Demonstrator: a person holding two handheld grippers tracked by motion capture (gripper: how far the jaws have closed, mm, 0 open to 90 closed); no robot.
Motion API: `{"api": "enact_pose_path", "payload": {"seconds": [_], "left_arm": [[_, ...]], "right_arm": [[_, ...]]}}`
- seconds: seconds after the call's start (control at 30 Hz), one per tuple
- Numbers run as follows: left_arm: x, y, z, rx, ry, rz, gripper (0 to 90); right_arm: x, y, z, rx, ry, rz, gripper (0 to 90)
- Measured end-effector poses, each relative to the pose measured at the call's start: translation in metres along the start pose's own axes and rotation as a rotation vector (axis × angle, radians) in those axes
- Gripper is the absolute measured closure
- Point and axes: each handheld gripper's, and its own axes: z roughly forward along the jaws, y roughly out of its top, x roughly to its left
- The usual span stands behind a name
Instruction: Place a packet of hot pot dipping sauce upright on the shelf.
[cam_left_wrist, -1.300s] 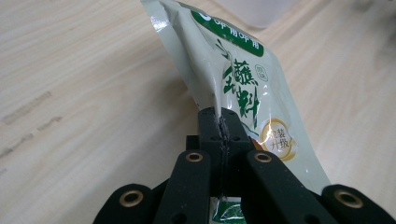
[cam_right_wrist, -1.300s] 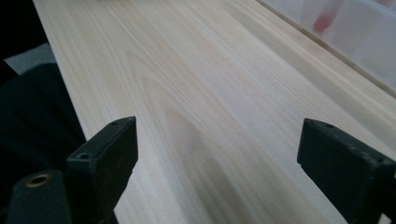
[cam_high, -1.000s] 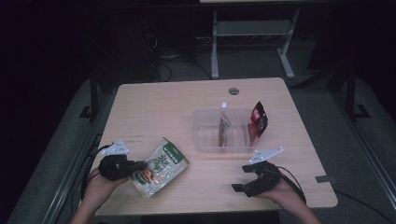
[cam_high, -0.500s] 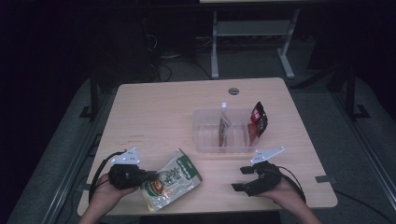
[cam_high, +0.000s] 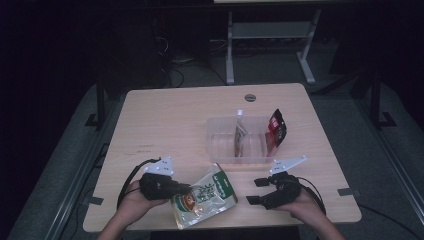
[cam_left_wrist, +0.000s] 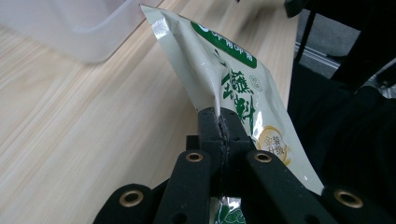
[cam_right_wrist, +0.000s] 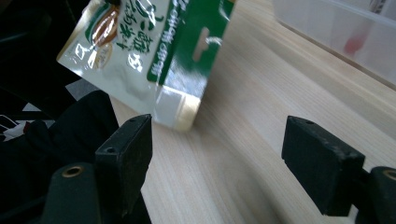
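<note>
Pinching the green-and-cream snack pouch (cam_high: 204, 195) at its edge, the left gripper (cam_high: 181, 190) is holding it lifted at the lower middle of the high view, jaws closed tight on the film. Sitting lower right, the right gripper (cam_high: 256, 191) is gaping wide, just below the clear plastic bin (cam_high: 220, 140).

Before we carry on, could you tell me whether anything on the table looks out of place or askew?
Only the red packet: it leans on the clear tub's right end instead of lying inside. The green pouch is simply pinched in the left hand-held gripper.
</note>
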Motion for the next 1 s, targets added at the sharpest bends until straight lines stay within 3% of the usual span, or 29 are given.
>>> {"api": "enact_pose_path", "payload": {"seconds": [0.2, 0.53, 0.77, 1.0], "left_arm": [[-0.003, 0.015, 0.016, -0.006, -0.032, 0.051, 89.7], [-0.010, 0.036, 0.036, -0.035, -0.086, 0.094, 89.8], [-0.018, 0.042, 0.042, -0.064, -0.114, 0.123, 89.8], [-0.021, 0.041, 0.044, -0.073, -0.108, 0.129, 89.8]], "right_arm": [[-0.001, 0.000, 0.000, -0.018, 0.031, 0.009, 24.1], [-0.004, 0.000, -0.003, -0.051, 0.072, 0.032, 23.9], [-0.005, 0.000, 0.001, -0.055, 0.102, 0.046, 23.5], [-0.002, 0.000, 0.007, -0.042, 0.130, 0.045, 25.0]]}}
